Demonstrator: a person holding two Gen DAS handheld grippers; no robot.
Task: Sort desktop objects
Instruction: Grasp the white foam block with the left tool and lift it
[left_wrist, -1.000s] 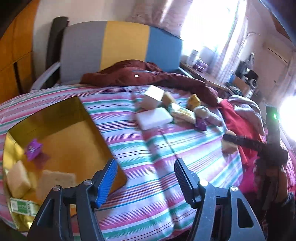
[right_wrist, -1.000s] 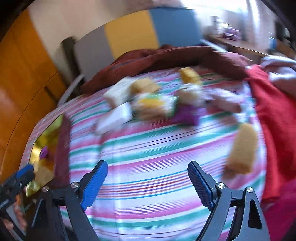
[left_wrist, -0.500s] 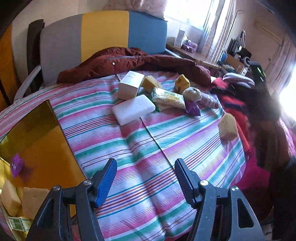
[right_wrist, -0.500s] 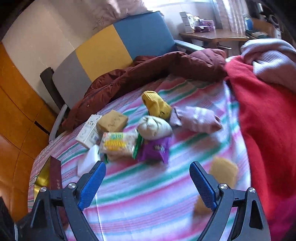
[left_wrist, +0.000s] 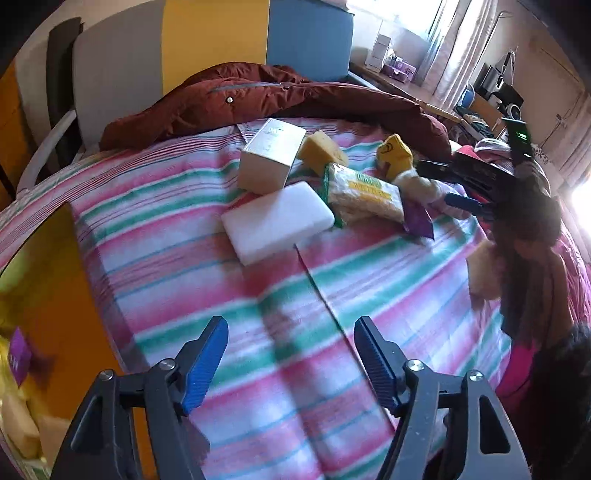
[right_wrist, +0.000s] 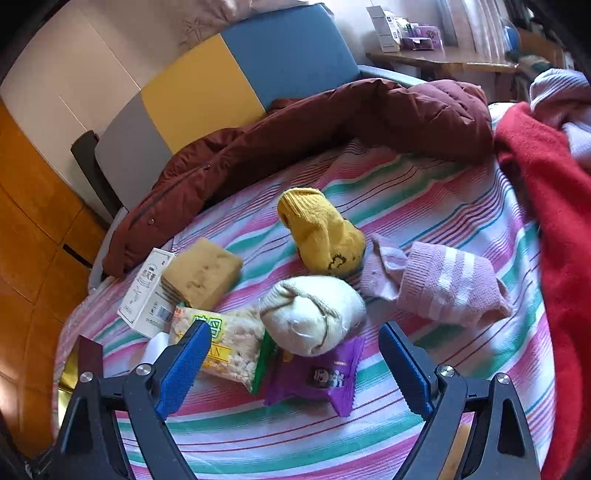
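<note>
Both tongs (left_wrist: 291, 354) (right_wrist: 293, 354) agape above striped cloth (left_wrist: 295, 295), cream sock (right_wrist: 314, 317) between

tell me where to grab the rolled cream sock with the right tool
Take the rolled cream sock across its rounded middle, coming from above and the near side. It sits on the purple wrapper and touches the snack bag, so low side entry looks crowded. The right tool is open, already straddling it.

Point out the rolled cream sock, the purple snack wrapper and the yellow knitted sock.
Rolled cream sock (right_wrist: 314, 317), right wrist view, middle of the bundle.
Purple snack wrapper (right_wrist: 325, 380), right wrist view, on its printed face.
Yellow knitted sock (right_wrist: 317, 232), right wrist view, mid-body.
</note>
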